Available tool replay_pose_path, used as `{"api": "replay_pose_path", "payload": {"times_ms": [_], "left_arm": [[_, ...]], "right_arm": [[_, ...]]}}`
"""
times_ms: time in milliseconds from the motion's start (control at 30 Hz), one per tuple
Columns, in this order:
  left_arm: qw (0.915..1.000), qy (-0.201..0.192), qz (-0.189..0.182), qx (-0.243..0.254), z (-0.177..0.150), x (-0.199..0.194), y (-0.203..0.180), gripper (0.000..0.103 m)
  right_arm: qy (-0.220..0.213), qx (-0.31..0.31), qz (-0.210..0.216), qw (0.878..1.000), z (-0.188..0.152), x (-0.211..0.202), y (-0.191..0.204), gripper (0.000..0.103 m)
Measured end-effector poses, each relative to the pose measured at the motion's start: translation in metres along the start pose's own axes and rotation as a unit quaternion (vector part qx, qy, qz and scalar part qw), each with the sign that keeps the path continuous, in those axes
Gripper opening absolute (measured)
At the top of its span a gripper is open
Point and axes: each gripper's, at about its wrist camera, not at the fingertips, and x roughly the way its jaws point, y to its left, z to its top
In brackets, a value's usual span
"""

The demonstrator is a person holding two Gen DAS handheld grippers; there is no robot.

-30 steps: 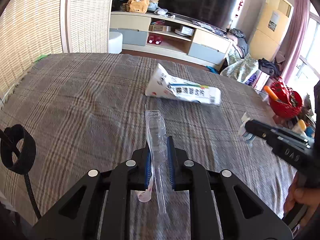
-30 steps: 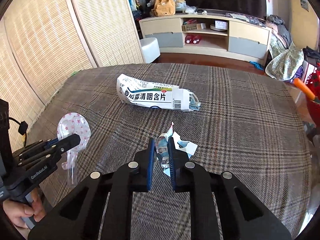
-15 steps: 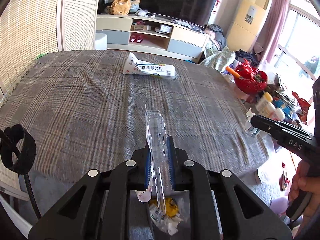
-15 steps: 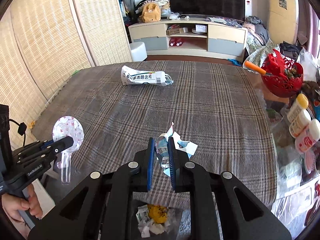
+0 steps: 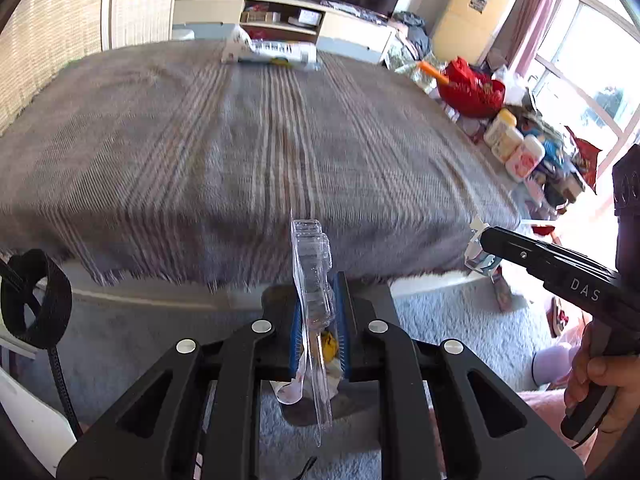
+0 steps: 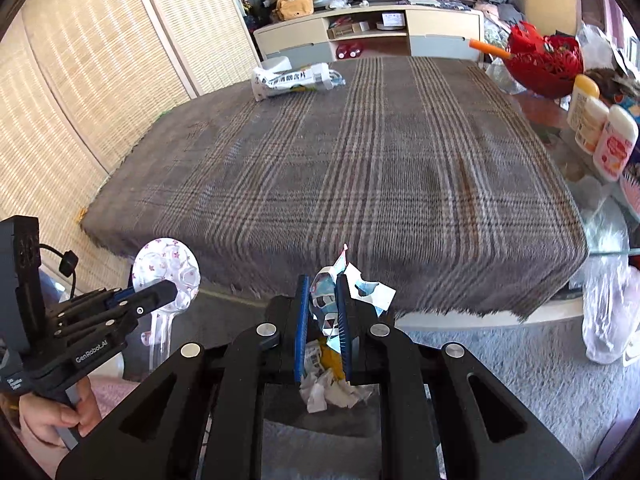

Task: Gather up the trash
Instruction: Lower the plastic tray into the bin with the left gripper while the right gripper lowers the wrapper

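Note:
My left gripper [image 5: 318, 312] is shut on a clear plastic blister pack [image 5: 314, 280], held edge-on past the near edge of the plaid-covered table [image 5: 240, 140]. In the right wrist view the pack [image 6: 166, 272] shows its round patterned face in the left gripper [image 6: 160, 294]. My right gripper [image 6: 323, 312] is shut on a crumpled white and blue wrapper [image 6: 352, 288], also beyond the table edge; it shows in the left wrist view [image 5: 478, 244]. Below both grippers is a dark bin with crumpled paper and yellow trash [image 6: 328, 384]. A white pouch with printed text [image 6: 294, 80] lies at the table's far side.
A red basket [image 6: 544, 64] and several bottles [image 6: 600, 132] stand on a glass surface at the right. A clear plastic bag [image 6: 608, 312] hangs by the table's right corner. Grey carpet [image 6: 520, 360] covers the floor. Woven screens [image 6: 80, 80] line the left.
Both grippers have pulled back from over the table to past its near edge, still holding their items. The bin with trash has come into view below them.

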Motion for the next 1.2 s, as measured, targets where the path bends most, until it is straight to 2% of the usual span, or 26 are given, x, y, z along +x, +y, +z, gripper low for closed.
{"api": "replay_pose_path", "payload": {"times_ms": [267, 400, 667, 967, 1033, 1100, 1167, 1200], "left_arm": [[0.9970, 0.071, -0.017, 0.026, -0.052, 0.053, -0.011, 0.014], [0.9940, 0.104, -0.012, 0.032, -0.068, 0.082, -0.012, 0.014], [0.9927, 0.112, -0.009, 0.042, -0.072, 0.095, -0.018, 0.014], [0.9920, 0.120, -0.007, 0.039, -0.068, 0.100, -0.018, 0.016], [0.9919, 0.121, -0.007, 0.038, -0.068, 0.101, -0.017, 0.021], [0.9921, 0.119, -0.006, 0.038, -0.067, 0.101, -0.019, 0.039], [0.9923, 0.117, -0.004, 0.041, -0.067, 0.100, -0.019, 0.045], [0.9923, 0.116, -0.003, 0.044, -0.067, 0.099, -0.020, 0.048]], "right_arm": [[0.029, 0.034, 0.010, 0.999, -0.049, 0.045, -0.012, 0.015], [0.043, 0.038, 0.000, 0.998, -0.056, 0.063, -0.013, 0.015], [0.075, 0.054, 0.010, 0.996, -0.062, 0.089, -0.014, 0.016], [0.079, 0.051, 0.013, 0.995, -0.060, 0.092, -0.009, 0.018], [0.082, 0.051, 0.008, 0.995, -0.059, 0.093, -0.009, 0.021], [0.083, 0.053, 0.005, 0.995, -0.057, 0.095, -0.011, 0.039], [0.079, 0.053, 0.000, 0.995, -0.056, 0.094, -0.011, 0.048], [0.078, 0.053, -0.001, 0.996, -0.056, 0.093, -0.011, 0.048]]}}
